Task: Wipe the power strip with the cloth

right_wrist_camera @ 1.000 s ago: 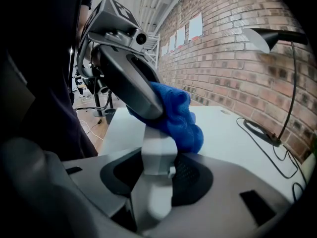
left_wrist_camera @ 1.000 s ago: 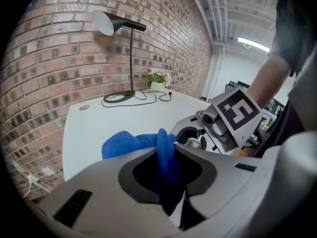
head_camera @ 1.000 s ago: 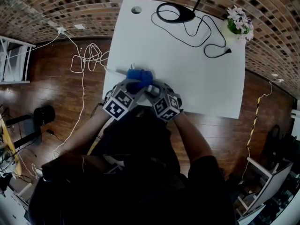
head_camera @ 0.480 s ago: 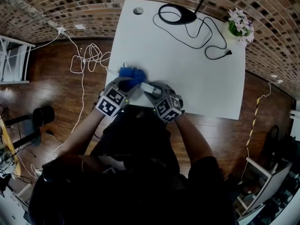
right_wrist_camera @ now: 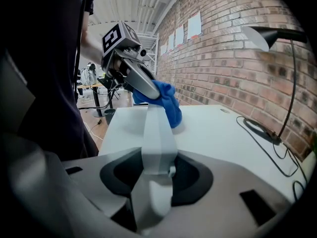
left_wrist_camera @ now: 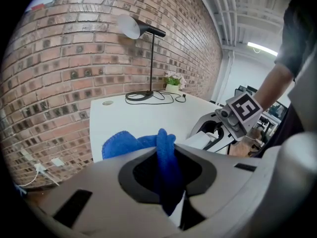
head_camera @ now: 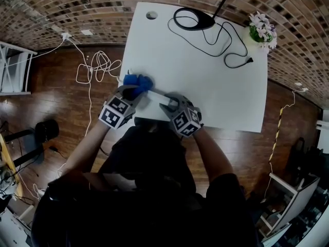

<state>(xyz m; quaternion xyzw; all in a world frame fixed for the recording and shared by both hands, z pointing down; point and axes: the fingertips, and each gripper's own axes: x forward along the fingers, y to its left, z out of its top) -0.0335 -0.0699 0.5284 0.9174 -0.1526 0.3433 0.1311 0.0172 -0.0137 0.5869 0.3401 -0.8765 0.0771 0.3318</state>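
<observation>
- Grip on the power strip (right_wrist_camera: 157, 133) comes from the right gripper (head_camera: 165, 103), whose jaws are about half closed and clamp the sides of its near end
- the power strip is a long, plain white bar with smooth faces, and no sockets show from either gripper view
- it sits over the near left part of the white table (head_camera: 205, 76) and runs away from the person towards the table's left edge; I cannot tell whether its far end touches the tabletop
- the cloth (left_wrist_camera: 163, 157) is bright blue, fluffy towelling, bunched into a soft wad
- the left gripper (head_camera: 132, 90) has its jaws nearly together, pinching a fold of the cloth, and the rest bulges out past the tips
- the wad lies against the far end of the power strip, just inside the table's left edge
- further back on the table are a black lamp (head_camera: 193, 18) with its trailing cord and a pot of flowers (head_camera: 262, 24) at the far right corner
- white cables (head_camera: 95, 66) lie looped on the wooden floor to the left
</observation>
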